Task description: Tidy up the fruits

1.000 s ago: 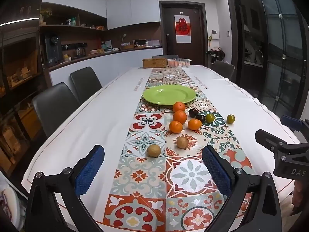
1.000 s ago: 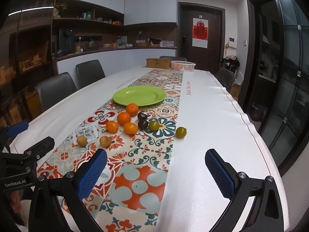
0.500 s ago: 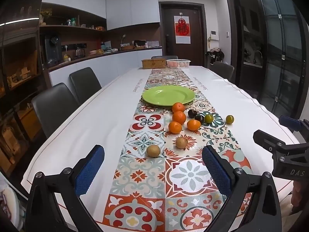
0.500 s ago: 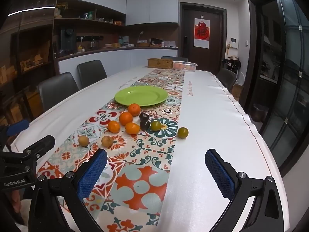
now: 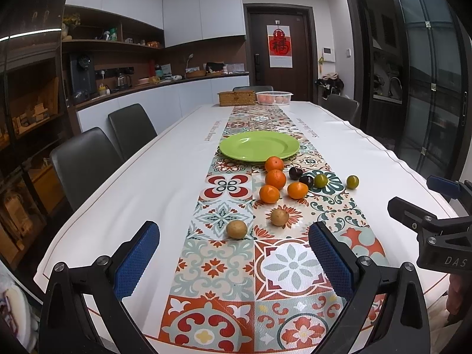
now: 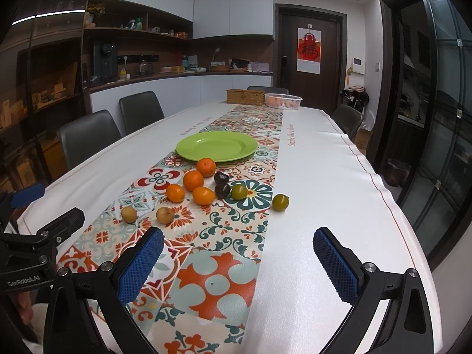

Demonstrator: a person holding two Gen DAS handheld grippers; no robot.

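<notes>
An empty green plate (image 5: 259, 145) (image 6: 216, 145) sits on the patterned runner (image 5: 236, 253). In front of it lie several oranges (image 5: 275, 179) (image 6: 193, 180), two dark plums (image 5: 295, 173) (image 6: 222, 190), two green fruits (image 5: 352, 182) (image 6: 280, 202) and two brown fruits (image 5: 236, 229) (image 6: 129, 214). My left gripper (image 5: 234, 261) is open and empty, just short of the nearest brown fruit. My right gripper (image 6: 237, 264) is open and empty above the table's near end, to the right of the fruits.
A wicker box (image 5: 237, 98) and a white basket (image 5: 273, 97) stand at the far end of the white table (image 5: 153, 183). Dark chairs (image 5: 85, 159) line the left side, and one chair (image 5: 342, 107) stands at the far right.
Both views have shifted only slightly; the fruits sit a little nearer and lower in the right wrist view. Both grippers stay open.
</notes>
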